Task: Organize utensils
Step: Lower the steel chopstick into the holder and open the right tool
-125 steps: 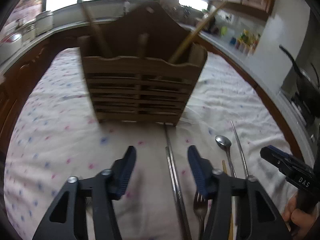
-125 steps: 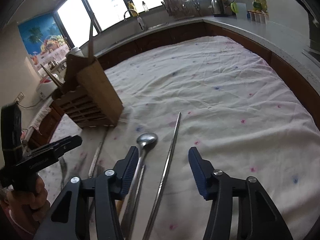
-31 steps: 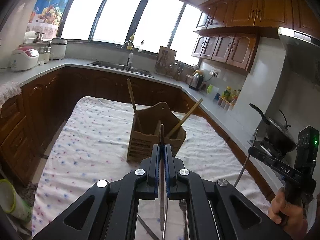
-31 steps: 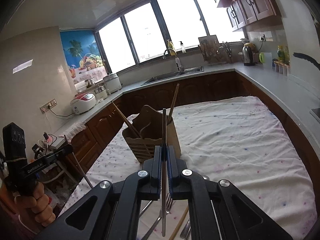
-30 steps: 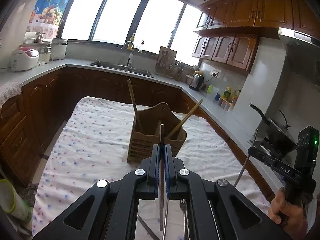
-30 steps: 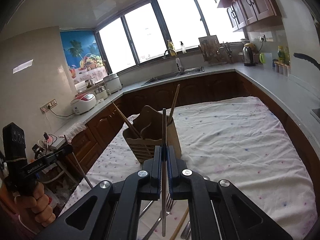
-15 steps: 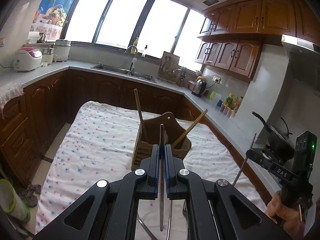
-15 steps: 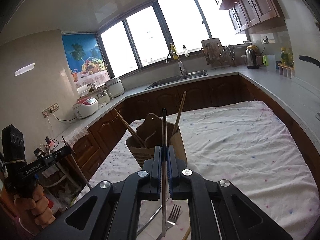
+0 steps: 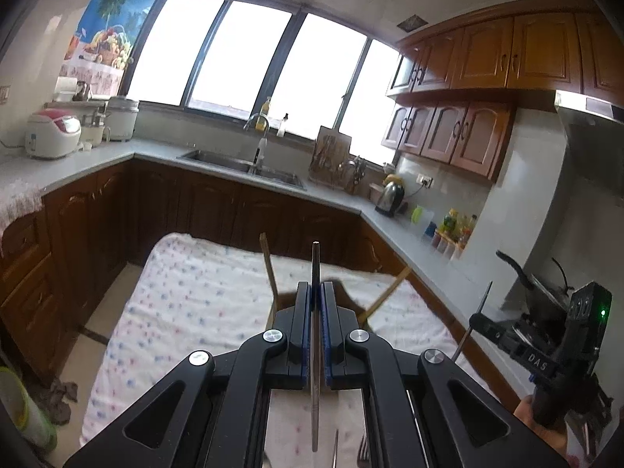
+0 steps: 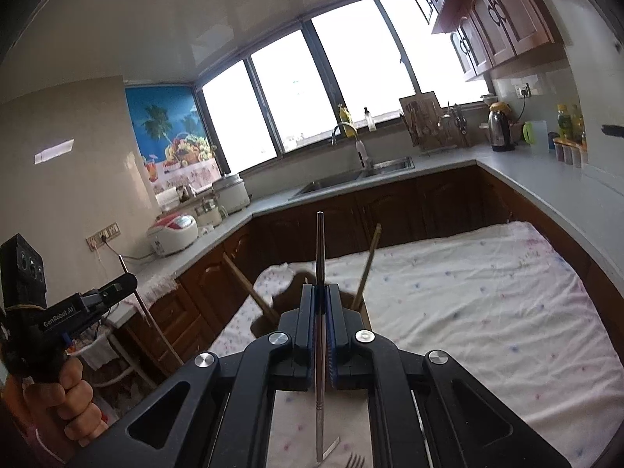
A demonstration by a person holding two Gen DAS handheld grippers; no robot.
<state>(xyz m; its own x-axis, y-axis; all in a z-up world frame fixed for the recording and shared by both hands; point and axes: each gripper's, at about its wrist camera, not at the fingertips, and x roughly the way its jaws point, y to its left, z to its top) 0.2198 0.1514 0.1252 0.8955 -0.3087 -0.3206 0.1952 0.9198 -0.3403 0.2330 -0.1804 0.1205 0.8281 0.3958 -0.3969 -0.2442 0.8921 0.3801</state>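
Seen from the left wrist, the left gripper point(image 9: 316, 335) has its black arms drawn together, and its blue-padded fingers point(image 9: 305, 331) clamp a thin flat metal utensil handle point(image 9: 315, 269) that stands upright and pokes above them. Behind the fingers, mostly hidden, sits the brown wooden utensil caddy point(image 9: 345, 302) on the white cloth dotted pink and blue point(image 9: 187, 296) that covers the counter. Two wooden sticks point(image 9: 268, 269) lean out of the caddy, one to each side. At the bottom edge the tines of a metal fork point(image 9: 362, 454) lie on the cloth. Far right, a hand point(image 9: 540, 427) grips the handle of the right gripper point(image 9: 477, 321), which pinches a thin metal rod.

From the right wrist, a hand point(image 10: 64, 405) at the left edge carries the left gripper. In the middle, the right gripper's fingers point(image 10: 308, 331) are pressed onto a slim round steel chopstick point(image 10: 319, 257), upright, with the caddy just behind and cloth stretching away rightward.
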